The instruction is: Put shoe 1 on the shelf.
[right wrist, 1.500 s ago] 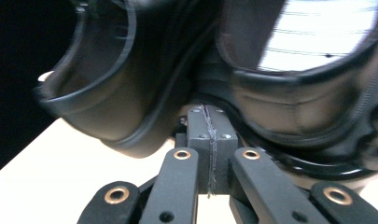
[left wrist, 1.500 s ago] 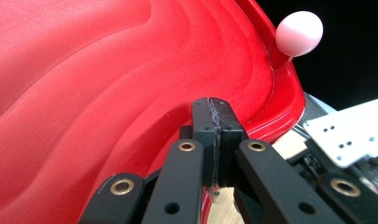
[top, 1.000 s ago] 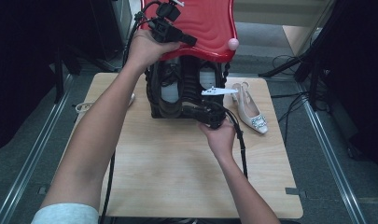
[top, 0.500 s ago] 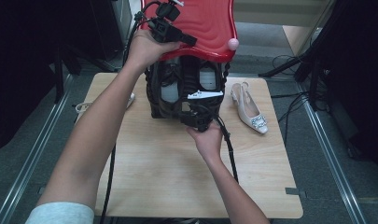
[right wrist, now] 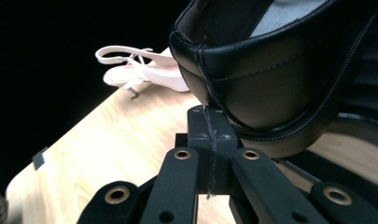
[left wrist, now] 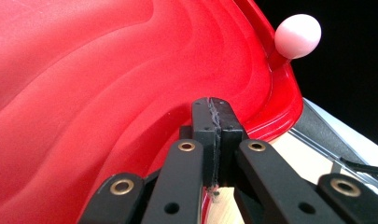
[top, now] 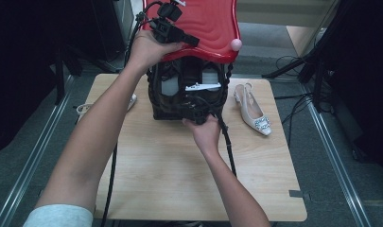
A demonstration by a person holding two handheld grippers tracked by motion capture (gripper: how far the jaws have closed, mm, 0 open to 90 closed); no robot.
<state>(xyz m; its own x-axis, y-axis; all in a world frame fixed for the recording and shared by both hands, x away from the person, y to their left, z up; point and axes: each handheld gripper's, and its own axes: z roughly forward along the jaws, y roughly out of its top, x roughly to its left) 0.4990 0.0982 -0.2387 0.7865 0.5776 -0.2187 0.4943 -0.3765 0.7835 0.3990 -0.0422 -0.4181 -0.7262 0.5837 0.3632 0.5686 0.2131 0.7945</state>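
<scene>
Two tools at one dark open-sided case (top: 161, 101) near the far edge of the table (top: 170, 179). Left tool (left wrist: 217, 105) lying up on the raised red lid (top: 213, 28), jaws clenched tight together; impossible to tell whether the lid's rim is nipped between them. Right tool (right wrist: 210, 114) low at the front of the case, likewise clenched on nothing, tips just under the rounded back of a black shoe (right wrist: 252, 84) that juts from the case mouth. Black shoe: stitched leather with a zip line, probably supple in the upper yet firm at the heel and sole, light, somewhat slick on its polished face; best taken at the stiff heel rim or the sole edge, not across the soft upper, and only once the jaws are spread. Red lid: moulded plastic, rigid and smooth, likely to slip unless borne from beneath or gripped at the rim beside the pink knob (top: 236, 45). Inside the case: dark contents hard to separate, plus a white tag (top: 203, 86) across the top. Outside it: one pale slingback shoe (top: 253, 111) just to the right, a second pale shoe (top: 85, 108) at the left, partly behind the forearm.
</scene>
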